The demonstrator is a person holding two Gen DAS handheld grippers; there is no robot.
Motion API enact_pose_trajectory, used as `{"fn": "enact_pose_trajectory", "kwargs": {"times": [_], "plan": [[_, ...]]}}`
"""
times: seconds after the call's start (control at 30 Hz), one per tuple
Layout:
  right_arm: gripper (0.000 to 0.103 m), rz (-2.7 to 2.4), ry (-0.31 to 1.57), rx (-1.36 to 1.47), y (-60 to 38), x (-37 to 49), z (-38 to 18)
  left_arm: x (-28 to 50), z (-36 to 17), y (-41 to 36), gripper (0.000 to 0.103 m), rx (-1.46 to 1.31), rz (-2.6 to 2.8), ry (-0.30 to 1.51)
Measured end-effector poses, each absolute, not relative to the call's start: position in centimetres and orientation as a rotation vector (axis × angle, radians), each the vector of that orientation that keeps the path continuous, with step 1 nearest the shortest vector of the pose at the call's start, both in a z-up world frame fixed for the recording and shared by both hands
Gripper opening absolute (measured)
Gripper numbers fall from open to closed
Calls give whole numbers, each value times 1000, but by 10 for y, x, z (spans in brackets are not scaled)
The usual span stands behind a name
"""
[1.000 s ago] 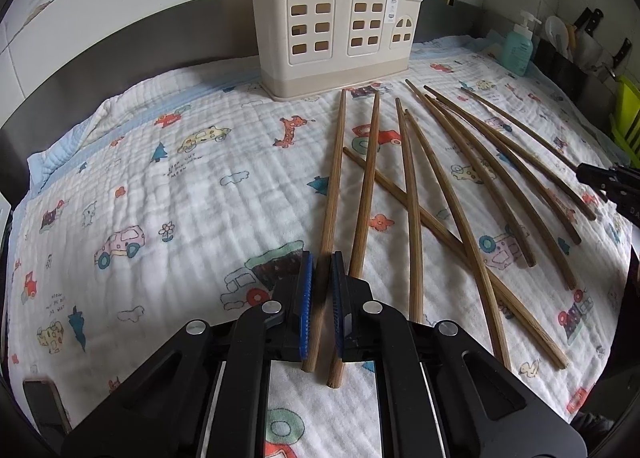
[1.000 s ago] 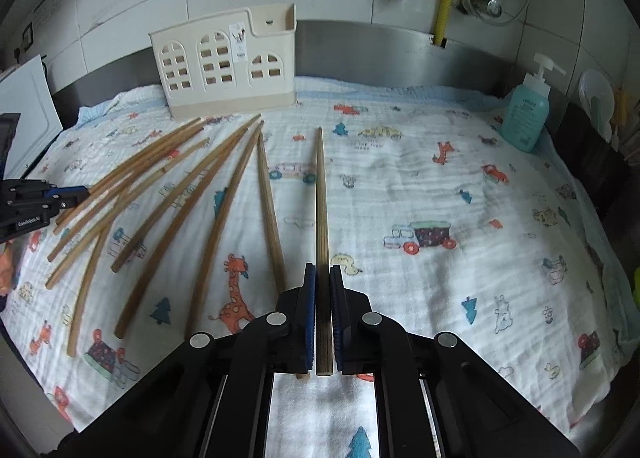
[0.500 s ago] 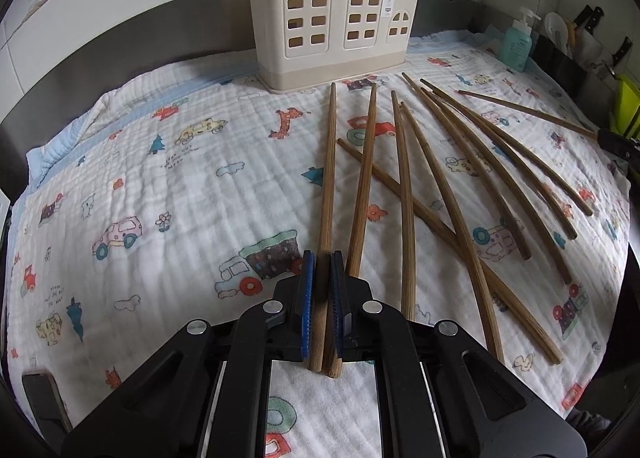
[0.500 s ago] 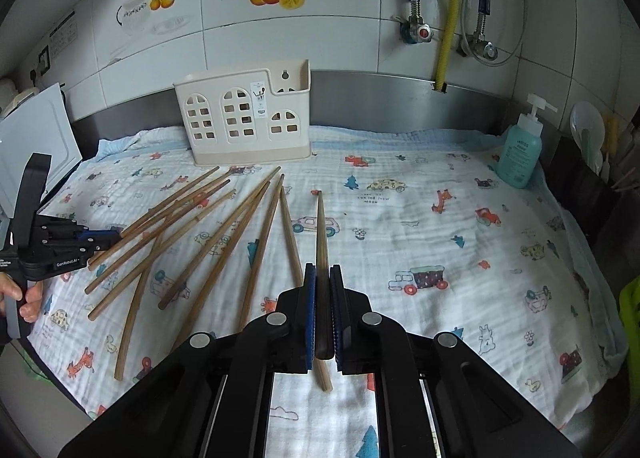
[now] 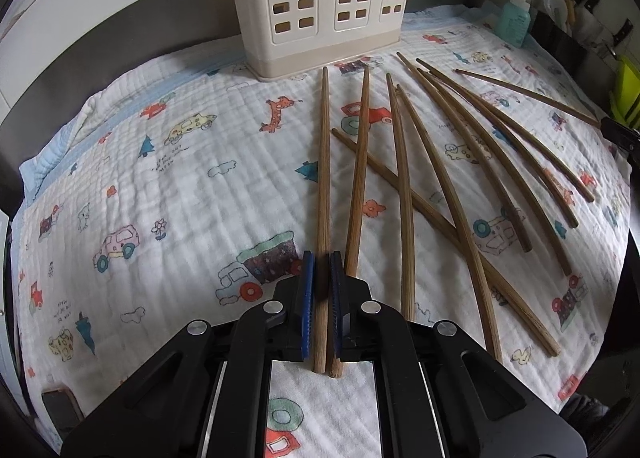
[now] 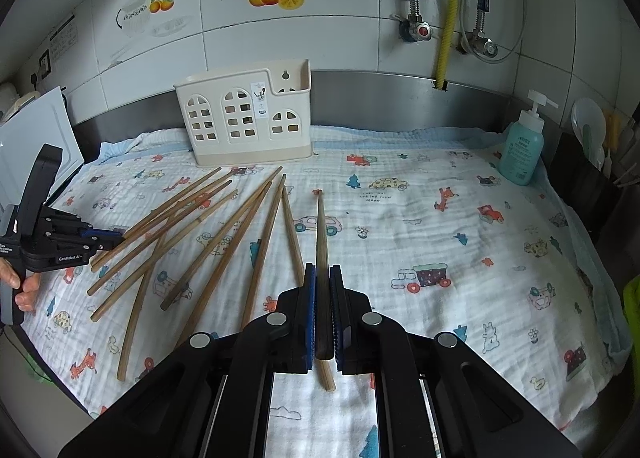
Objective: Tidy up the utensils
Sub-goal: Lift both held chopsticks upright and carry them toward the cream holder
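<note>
On the counter, a printed cloth (image 6: 400, 217) covers the work surface, with a cream utensil holder (image 6: 248, 117) standing upright at its back edge against the steel splashback. Left gripper (image 5: 322, 266): jaws narrowed onto the near end of one wooden chopstick (image 5: 323, 161), whose tip points toward the holder; a second chopstick (image 5: 358, 177) lies just beside it, its butt reaching under the right finger. Right gripper (image 6: 323, 278): jaws pinched on another single chopstick (image 6: 321, 234), tip directed toward the back wall. Loose chopsticks (image 6: 192, 242) lie fanned and crossing on the cloth between the two grippers, in front of the holder. Far right, a teal soap dispenser (image 6: 522, 149) stands upright. A person's hand (image 6: 22, 290) grips the left tool's handle.
</note>
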State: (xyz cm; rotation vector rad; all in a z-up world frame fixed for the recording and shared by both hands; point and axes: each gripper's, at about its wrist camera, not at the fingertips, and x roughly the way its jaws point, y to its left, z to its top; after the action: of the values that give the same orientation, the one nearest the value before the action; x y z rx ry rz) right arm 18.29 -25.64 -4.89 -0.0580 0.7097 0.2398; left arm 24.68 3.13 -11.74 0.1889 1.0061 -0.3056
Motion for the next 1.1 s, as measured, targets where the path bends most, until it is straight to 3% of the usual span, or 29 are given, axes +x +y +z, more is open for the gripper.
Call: {"fn": "enact_pose_trajectory", "kwargs": {"times": [0.5,1.1], "plan": [[7,255,649,-41,-257,186,-27,235,-77,35,6,114,-293,867],[7,386,515,-38,-234,245,60,244,7,35,6,66,-291,639]]}}
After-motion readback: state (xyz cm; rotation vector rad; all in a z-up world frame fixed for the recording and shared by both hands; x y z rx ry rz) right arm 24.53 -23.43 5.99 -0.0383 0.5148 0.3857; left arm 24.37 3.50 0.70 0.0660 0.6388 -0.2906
